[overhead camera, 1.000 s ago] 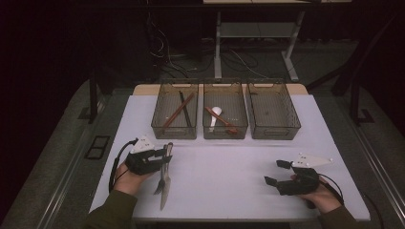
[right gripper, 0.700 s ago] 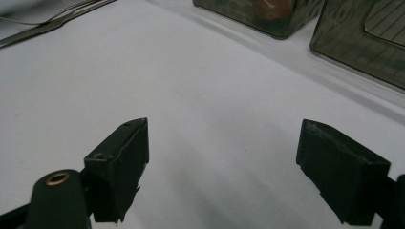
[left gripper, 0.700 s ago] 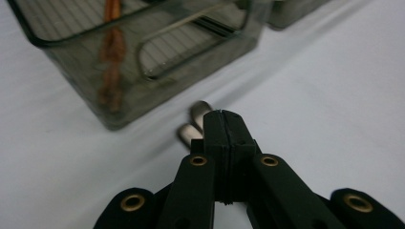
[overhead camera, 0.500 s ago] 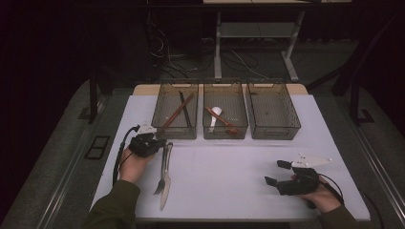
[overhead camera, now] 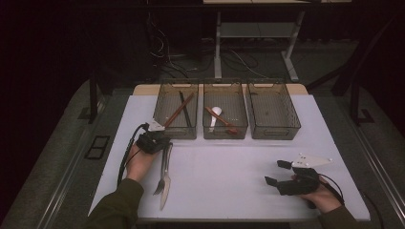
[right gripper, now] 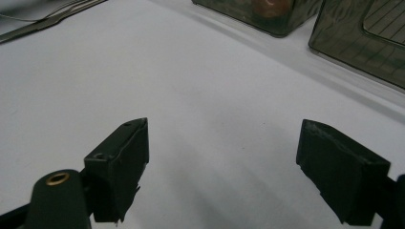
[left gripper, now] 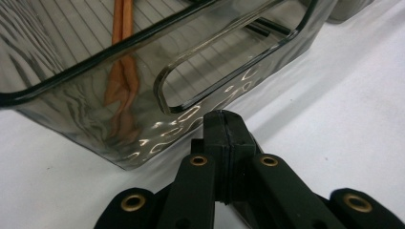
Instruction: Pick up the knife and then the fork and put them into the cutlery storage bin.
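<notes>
High view: the left gripper (overhead camera: 154, 141), its jaws closed together with nothing between them, is seen just in front of the left bin (overhead camera: 175, 114), the fork (overhead camera: 163, 171) and knife (overhead camera: 166, 183) are laid just behind that gripper, and the right gripper (overhead camera: 277, 172) is held open well apart.

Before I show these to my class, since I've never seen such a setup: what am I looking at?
A person sits at a white table with a hand-held two-jaw gripper in each hand. One camera looks down from above; the other two ride on the grippers and look along their black jaws. The left gripper is shut with nothing between its jaws, close to the front of the left bin. The right gripper is open above bare table. A fork and knife lie by the left hand. Three clear bins stand in a row: chopsticks in the left, spoons in the middle.
</notes>
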